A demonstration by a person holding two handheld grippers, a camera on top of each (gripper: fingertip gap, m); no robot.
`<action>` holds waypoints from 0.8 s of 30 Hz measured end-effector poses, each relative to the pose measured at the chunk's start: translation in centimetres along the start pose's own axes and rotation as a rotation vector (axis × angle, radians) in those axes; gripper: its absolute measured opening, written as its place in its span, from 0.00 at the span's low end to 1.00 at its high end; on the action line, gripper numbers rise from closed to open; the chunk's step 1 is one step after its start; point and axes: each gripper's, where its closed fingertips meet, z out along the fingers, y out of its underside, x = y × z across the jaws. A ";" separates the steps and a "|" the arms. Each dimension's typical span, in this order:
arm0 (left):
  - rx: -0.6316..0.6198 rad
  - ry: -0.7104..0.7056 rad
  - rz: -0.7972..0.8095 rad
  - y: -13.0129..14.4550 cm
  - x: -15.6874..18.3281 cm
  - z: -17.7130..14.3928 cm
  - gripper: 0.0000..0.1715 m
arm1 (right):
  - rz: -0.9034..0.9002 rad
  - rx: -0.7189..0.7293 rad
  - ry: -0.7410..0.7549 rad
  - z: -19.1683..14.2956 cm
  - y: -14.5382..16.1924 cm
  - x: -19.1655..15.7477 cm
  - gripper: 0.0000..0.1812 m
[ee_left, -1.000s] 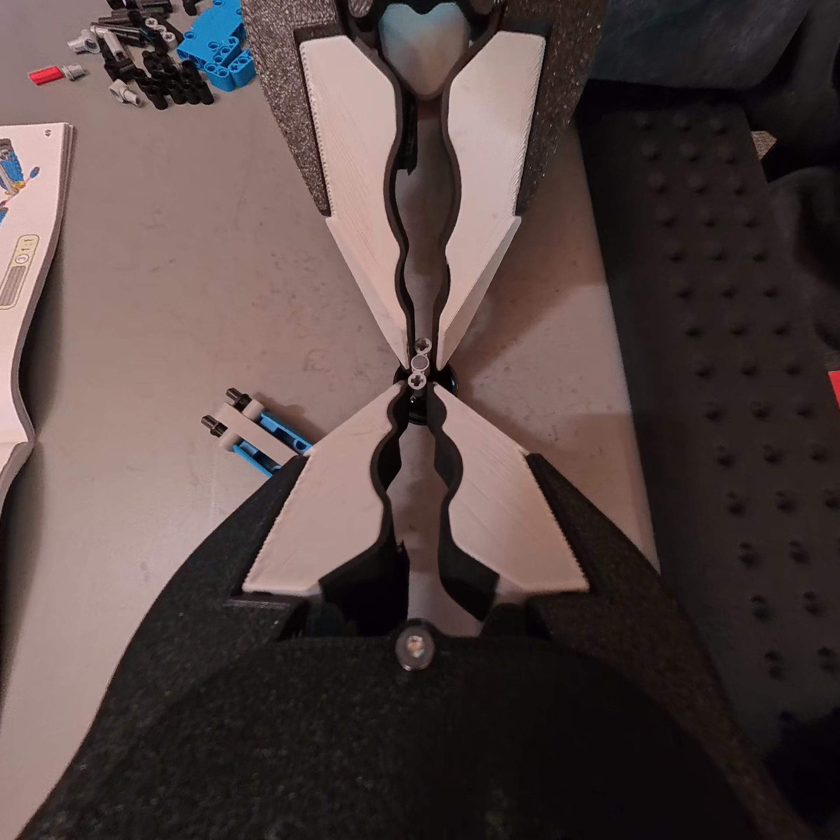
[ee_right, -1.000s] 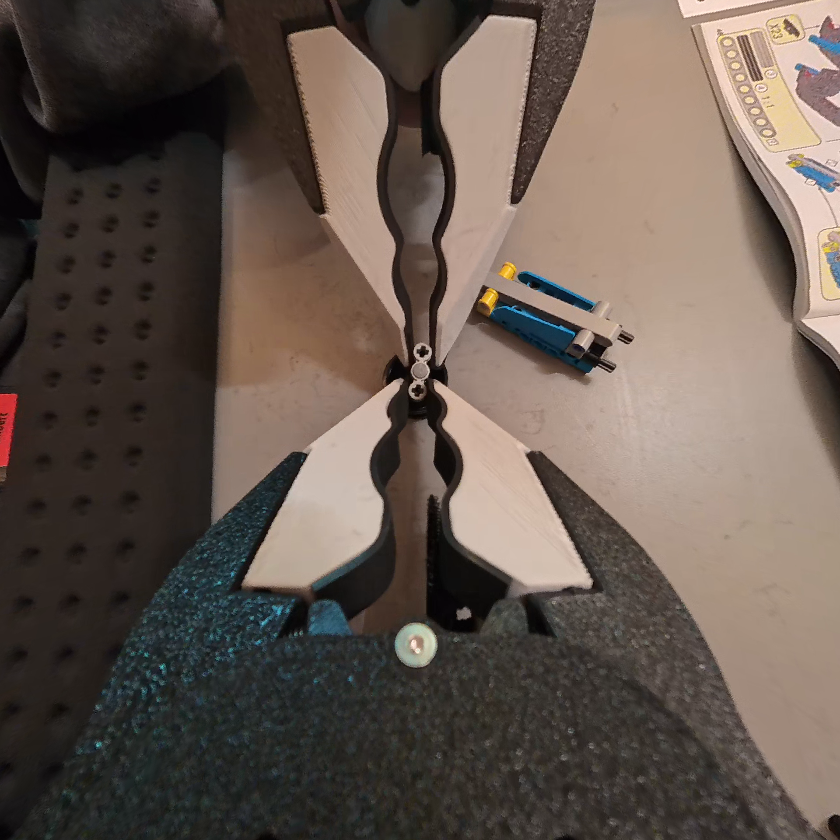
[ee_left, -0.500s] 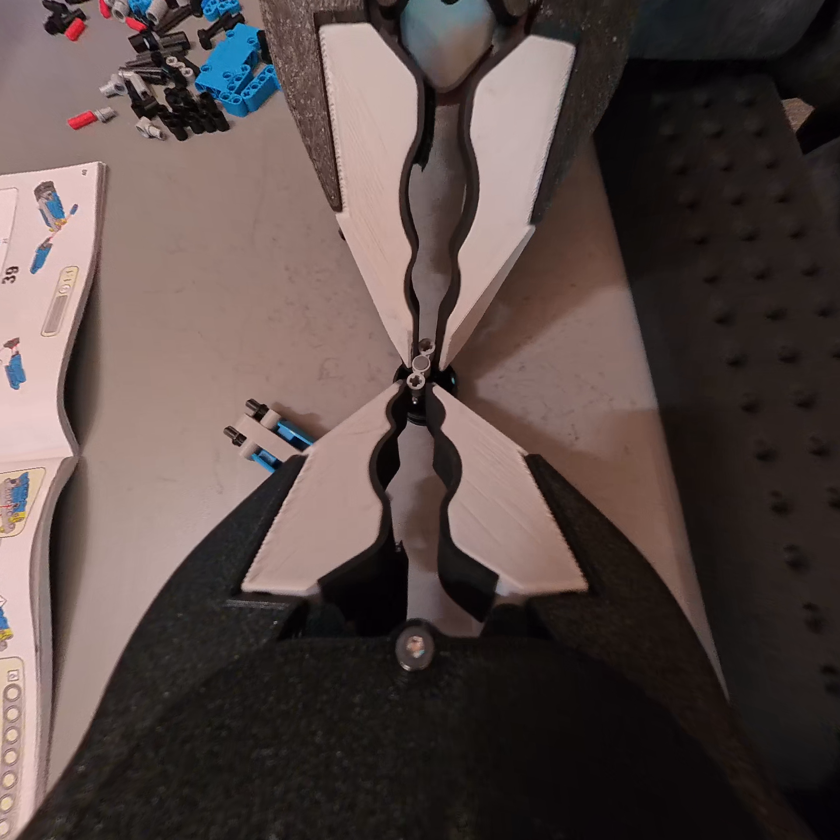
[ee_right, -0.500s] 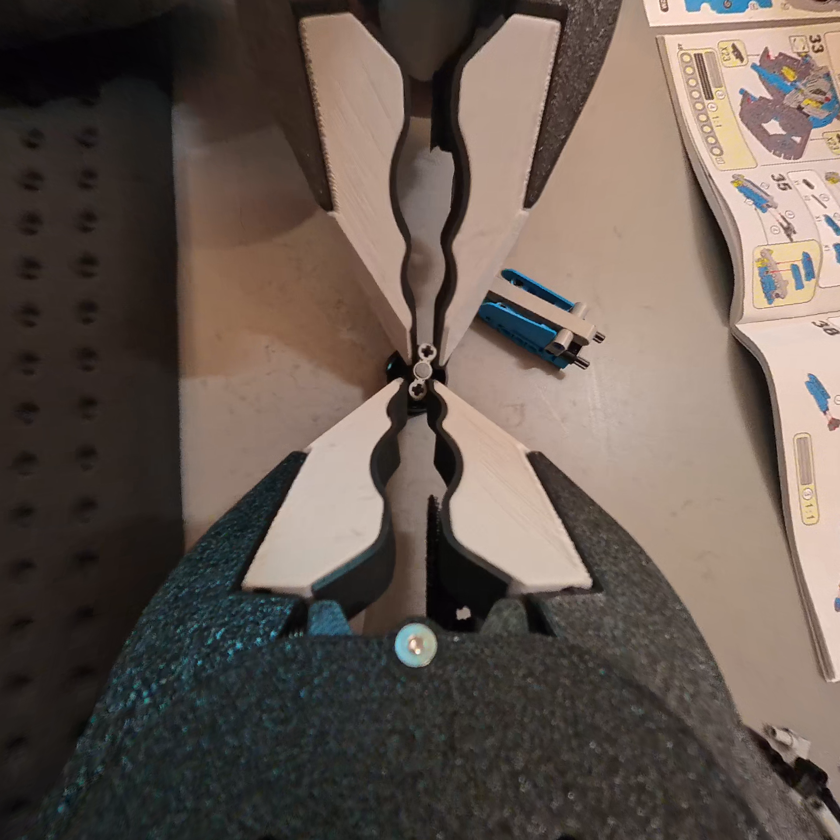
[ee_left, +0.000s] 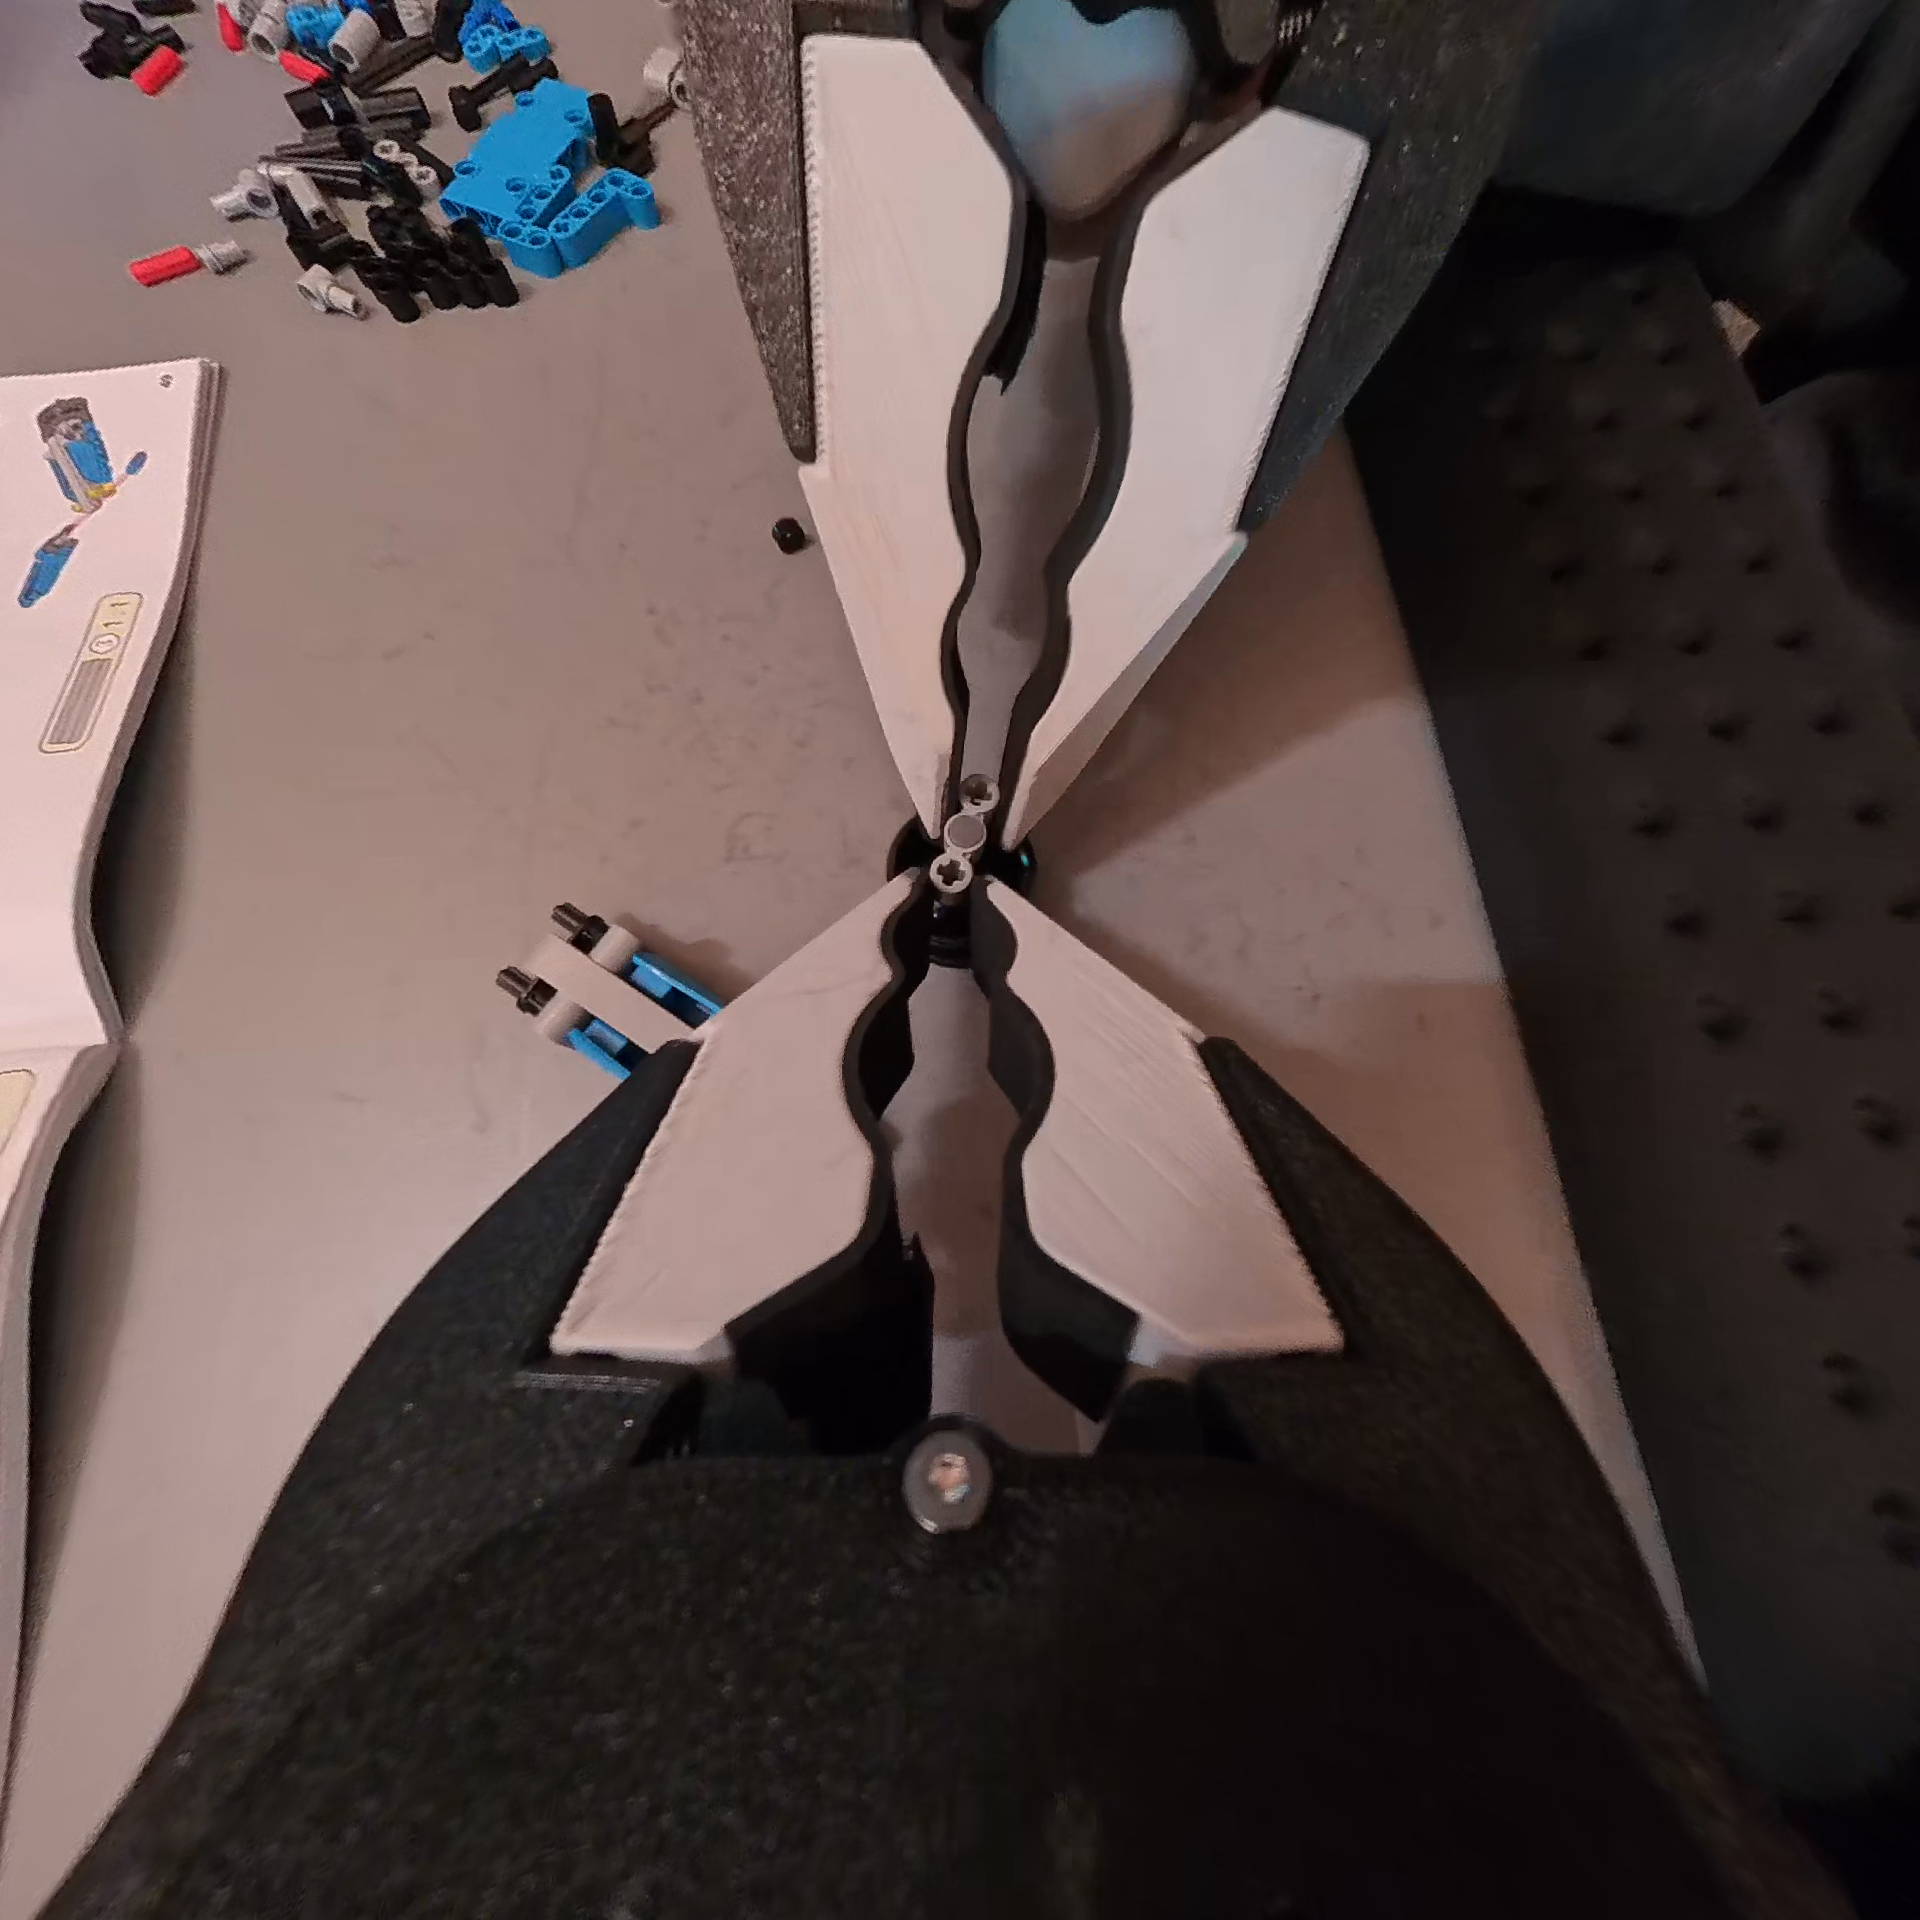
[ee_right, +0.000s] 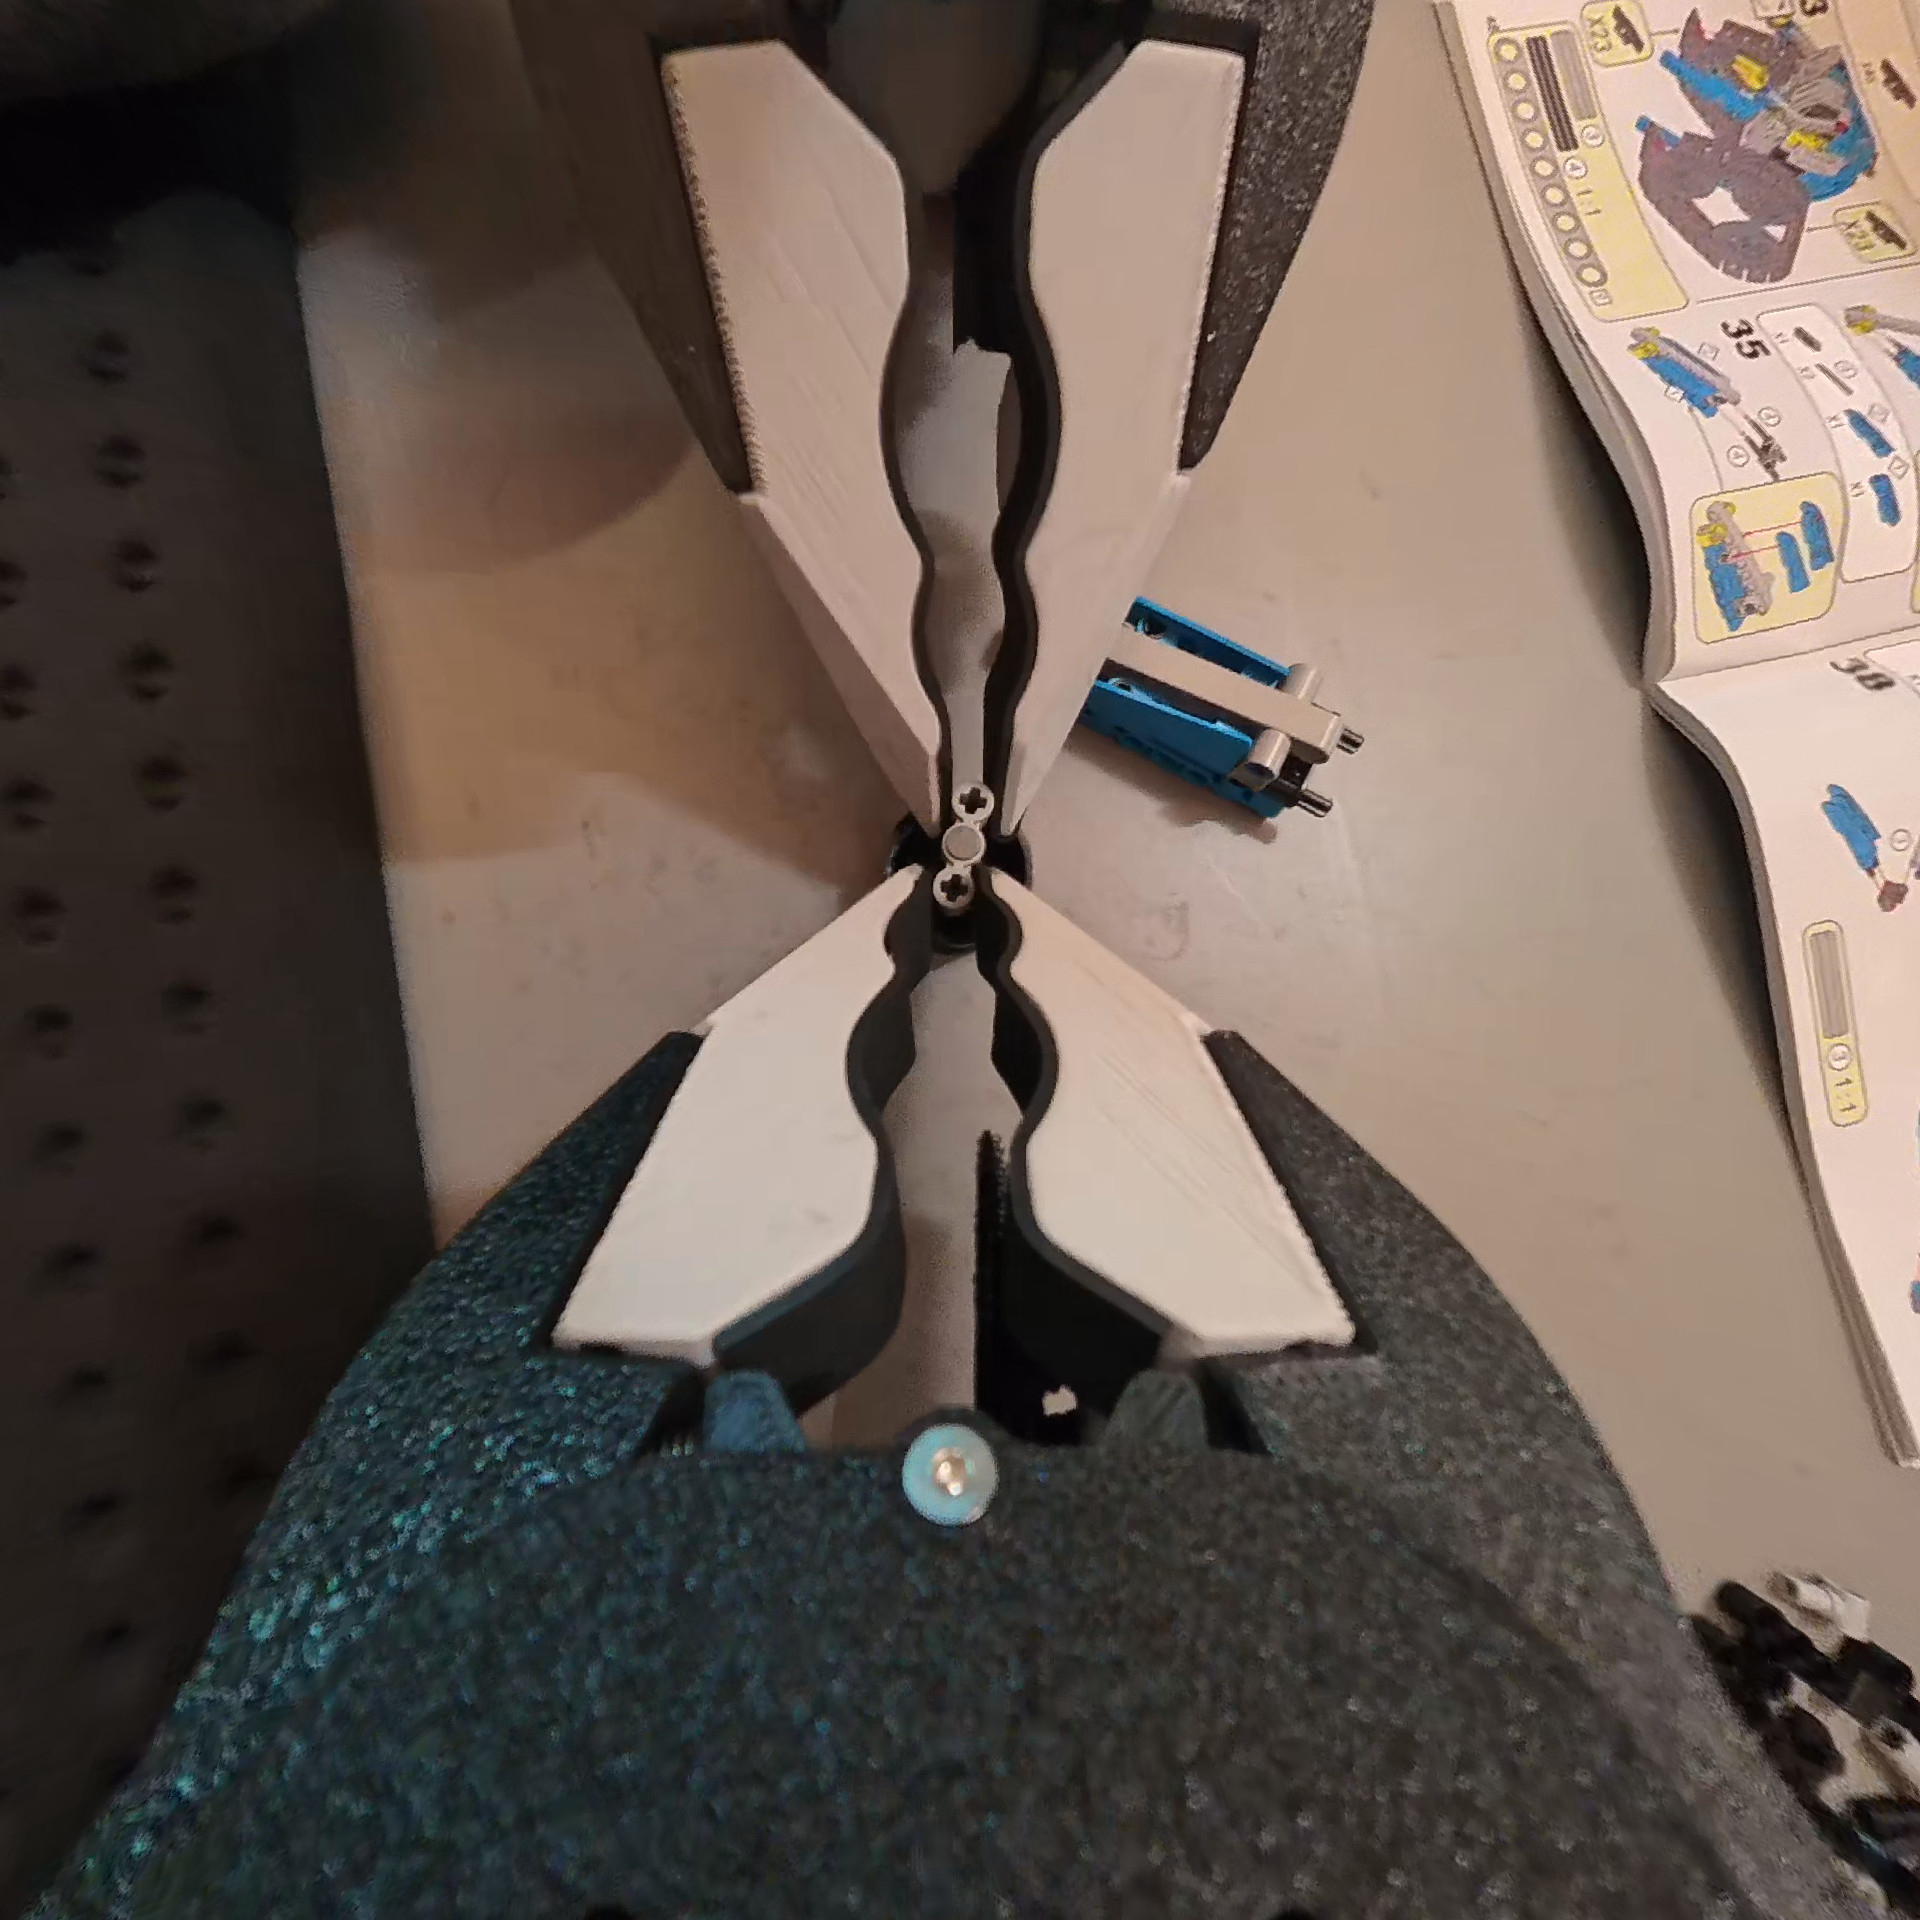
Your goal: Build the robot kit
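Note:
A small grey three-hole connector (ee_left: 961, 836) hangs over the grey table (ee_left: 468, 727), with a round black part (ee_left: 1023, 862) right under it. My left gripper (ee_left: 951, 883) comes from the bottom of the left wrist view and is shut on one end of the connector. My right gripper (ee_left: 977, 798) comes from the top and is shut on the other end. In the right wrist view the right gripper (ee_right: 956, 888) is at the bottom, the left gripper (ee_right: 975, 795) at the top, and the connector (ee_right: 964, 842) sits between their tips.
A blue and grey beam assembly (ee_left: 613, 987) with black pins lies on the table beside the tips, also in the right wrist view (ee_right: 1216, 717). An open instruction booklet (ee_right: 1714, 520), a pile of loose parts (ee_left: 416, 208), a stray black pin (ee_left: 790, 535) and a black dimpled mat (ee_left: 1662, 831) surround them. The grippers are tip to tip, or close to it.
Both grippers stay tip to tip on the grey connector. The pair has drifted a little over the table, so more of the booklet and parts pile shows.

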 end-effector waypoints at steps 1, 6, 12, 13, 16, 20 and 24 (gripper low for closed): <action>0.007 0.015 -0.010 0.0 0.0 0.0 0.04 | 0.006 0.015 -0.012 0.0 0.0 0.1 0.04; 0.003 0.044 -0.026 0.1 -0.1 0.0 0.04 | -0.009 0.052 -0.025 0.0 0.0 0.3 0.04; -0.023 0.038 -0.017 0.1 -0.1 0.0 0.04 | -0.122 0.097 0.072 -0.7 -0.6 0.8 0.12; -0.026 0.037 -0.016 0.1 -0.1 0.0 0.04 | -0.162 0.137 0.089 -1.3 -1.1 0.5 0.12; -0.032 0.034 -0.017 0.0 -0.2 0.0 0.04 | -0.307 0.177 0.149 -1.7 -1.8 -0.5 0.12; -0.038 0.027 -0.022 0.0 -0.3 0.1 0.04 | -0.426 0.114 0.259 -1.0 -1.1 -0.2 0.13; -0.043 0.020 -0.026 -0.1 -0.4 0.1 0.04 | -0.487 0.099 0.351 -1.0 -1.3 0.4 0.11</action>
